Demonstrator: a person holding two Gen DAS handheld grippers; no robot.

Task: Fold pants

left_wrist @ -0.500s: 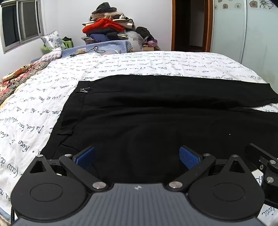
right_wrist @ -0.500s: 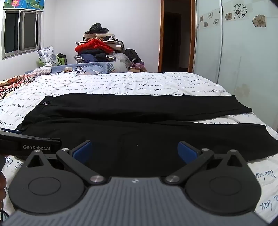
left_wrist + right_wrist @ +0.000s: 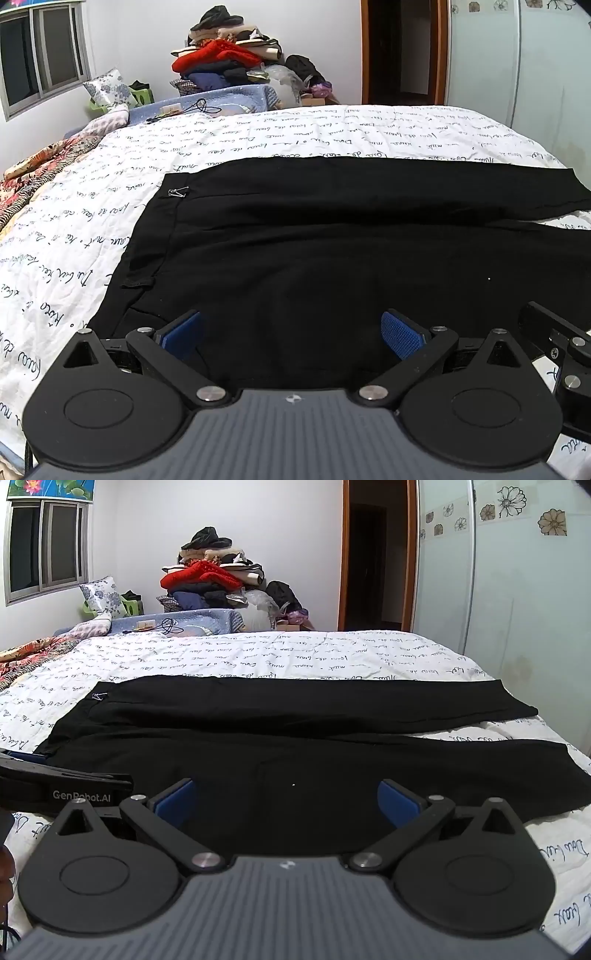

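Black pants (image 3: 332, 240) lie flat on the bed, waistband at the left, both legs stretching to the right; they also show in the right wrist view (image 3: 295, 738). A small metal clip (image 3: 178, 192) sits at the far waistband corner. My left gripper (image 3: 291, 332) is open and empty, just above the near edge of the pants by the waist. My right gripper (image 3: 288, 801) is open and empty, over the near leg. The right gripper's body shows at the right edge of the left view (image 3: 554, 339); the left gripper's body shows at the left of the right view (image 3: 62, 786).
The bed has a white quilt with handwriting print (image 3: 295, 133). A heap of clothes (image 3: 225, 59) stands beyond the far edge, with a pillow (image 3: 107, 88) and a window (image 3: 40, 62) at the left. A doorway (image 3: 376, 557) and a wardrobe door (image 3: 517, 590) are at the right.
Both grippers have dropped slightly and stay open. The pants have not moved.
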